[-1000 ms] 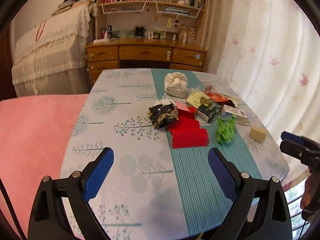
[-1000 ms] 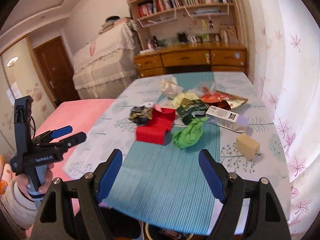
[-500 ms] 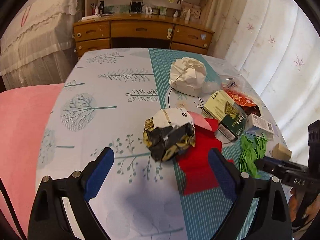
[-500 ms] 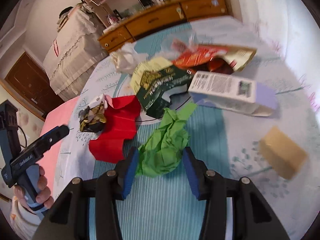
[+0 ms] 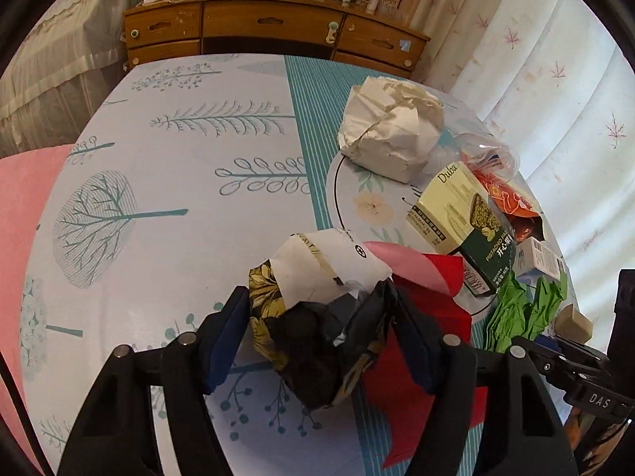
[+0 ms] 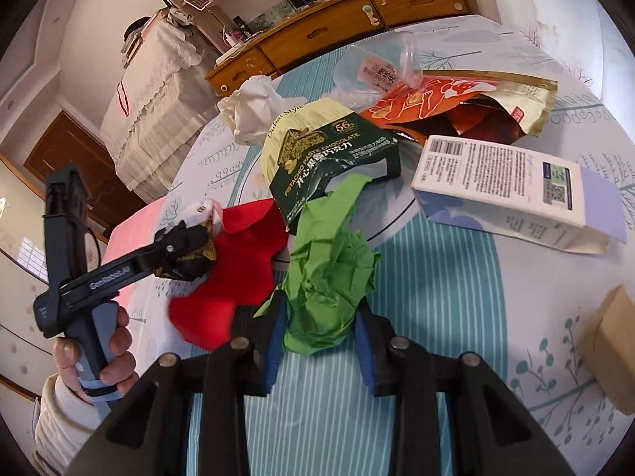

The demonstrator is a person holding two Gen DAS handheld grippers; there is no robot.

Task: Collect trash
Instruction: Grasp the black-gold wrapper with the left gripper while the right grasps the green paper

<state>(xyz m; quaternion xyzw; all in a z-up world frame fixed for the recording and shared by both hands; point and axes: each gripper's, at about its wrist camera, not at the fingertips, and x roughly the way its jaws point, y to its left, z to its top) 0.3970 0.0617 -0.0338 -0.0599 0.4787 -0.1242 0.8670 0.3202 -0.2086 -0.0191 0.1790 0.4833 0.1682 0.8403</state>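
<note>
- Left gripper (image 5: 317, 333): jaws closing, the blue pads at either side of a black-and-gold crumpled wrapper (image 5: 317, 317) that lies between them on the table (image 5: 158, 182); both pads appear to touch it, though a firm hold cannot be told.
- Right gripper (image 6: 319, 327): jaws narrow and closing, with a crumpled green paper (image 6: 329, 277) between the pads and pressed by both.
- Just right of the left jaws, partly under the wrapper: a red paper sheet (image 5: 432, 317) with a pink underside turned up.
- Left of the right jaws: the same red sheet, and beyond it the left gripper seen from the side, held by a hand (image 6: 107, 353) in a pale sleeve.
- Just beyond the green paper: a dark green pistachio chocolate box (image 6: 333, 158), torn open.
- Right of and beyond the right jaws: a white carton (image 6: 504, 186) lying flat; at the far right edge, a tan block (image 6: 611, 357).
- Farther on: an opened orange-and-gold foil pouch (image 6: 468, 99) and a clear plastic bag (image 6: 369, 67).
- Farthest on the table: a crumpled white paper ball (image 5: 393, 127); behind the table, a wooden dresser (image 5: 270, 27).
</note>
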